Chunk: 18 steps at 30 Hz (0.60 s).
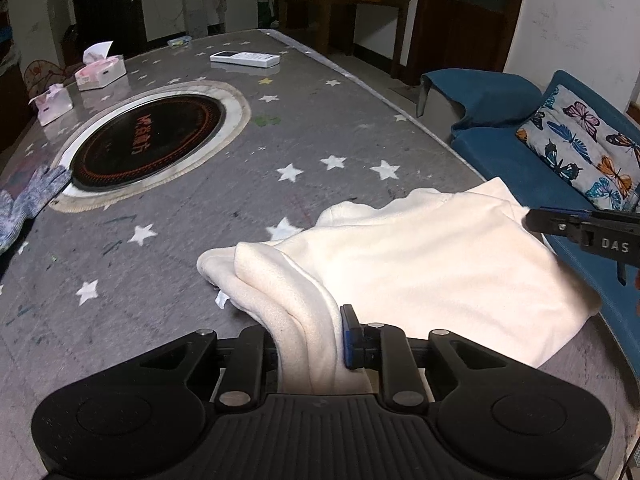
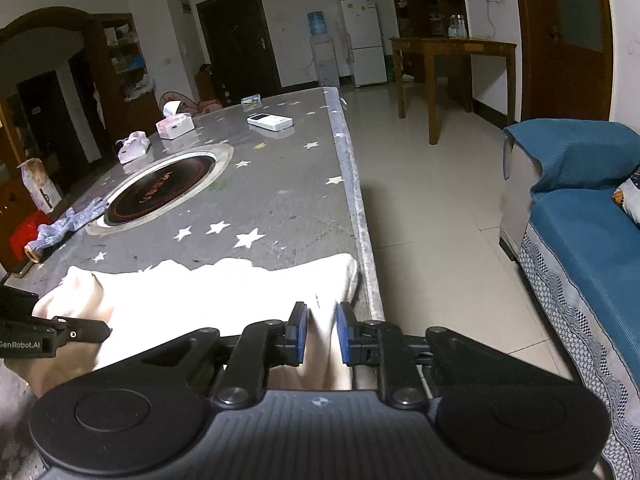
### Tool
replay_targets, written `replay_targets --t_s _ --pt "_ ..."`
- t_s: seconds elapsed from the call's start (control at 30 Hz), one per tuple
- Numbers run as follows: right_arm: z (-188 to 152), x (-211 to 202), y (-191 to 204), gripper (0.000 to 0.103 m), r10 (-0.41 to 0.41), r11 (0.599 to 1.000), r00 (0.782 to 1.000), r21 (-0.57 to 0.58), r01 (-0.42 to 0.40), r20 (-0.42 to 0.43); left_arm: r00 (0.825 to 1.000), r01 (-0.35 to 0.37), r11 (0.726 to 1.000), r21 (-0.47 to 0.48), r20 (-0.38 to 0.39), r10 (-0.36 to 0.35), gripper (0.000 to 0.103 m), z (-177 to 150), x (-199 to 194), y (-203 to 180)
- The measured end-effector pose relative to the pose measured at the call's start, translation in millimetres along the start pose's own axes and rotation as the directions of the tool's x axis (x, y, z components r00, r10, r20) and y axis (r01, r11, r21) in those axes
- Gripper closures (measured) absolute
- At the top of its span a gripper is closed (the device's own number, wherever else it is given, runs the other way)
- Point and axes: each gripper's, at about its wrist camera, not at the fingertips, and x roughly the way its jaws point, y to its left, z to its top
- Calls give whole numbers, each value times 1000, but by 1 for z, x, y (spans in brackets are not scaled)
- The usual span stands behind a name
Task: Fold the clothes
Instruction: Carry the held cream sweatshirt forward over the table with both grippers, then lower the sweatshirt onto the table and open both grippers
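Two grippers have hold of one cream garment [image 1: 420, 256], which lies bunched at the near right corner of the star-patterned tabletop [image 1: 240, 192], its far side running along the right edge. The left gripper [image 1: 308, 340] has its jaws clamped on a thick doubled roll of the cloth at the garment's left end. In the right wrist view the right gripper [image 2: 322, 332] has a narrower ridge of cloth between its jaws; small gaps show on either side of the ridge, so they look slack rather than pinching.

As for progress, the garment appears to be folded over at least once: layered edges show at the left end, and the shape is a compact slab, not a spread-out piece. It is still lumpy, with an uneven far edge. By my judgement, laying it flat, squaring the edges and perhaps one more fold remain.
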Motion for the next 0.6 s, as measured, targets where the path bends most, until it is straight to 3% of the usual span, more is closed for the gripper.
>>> replay_targets --t_s 0.07,0.2,0.43,0.6 --pt "-1 -4 2 84 7 1000 1000 -5 -7 3 1000 -6 1000 -3 -3 6 74 -3 -3 4" --pt "-4 -15 8 80 28 999 1000 -31 -27 13 999 -44 999 7 1 44 50 -9 -8 11" --pt "-15 -29 33 79 114 988 993 -110 -111 18 998 -60 998 -1 10 60 36 -17 -16 24" --pt "-30 -24 48 77 116 975 993 -189 -114 -1 998 -69 998 -1 14 69 30 -21 -19 31"
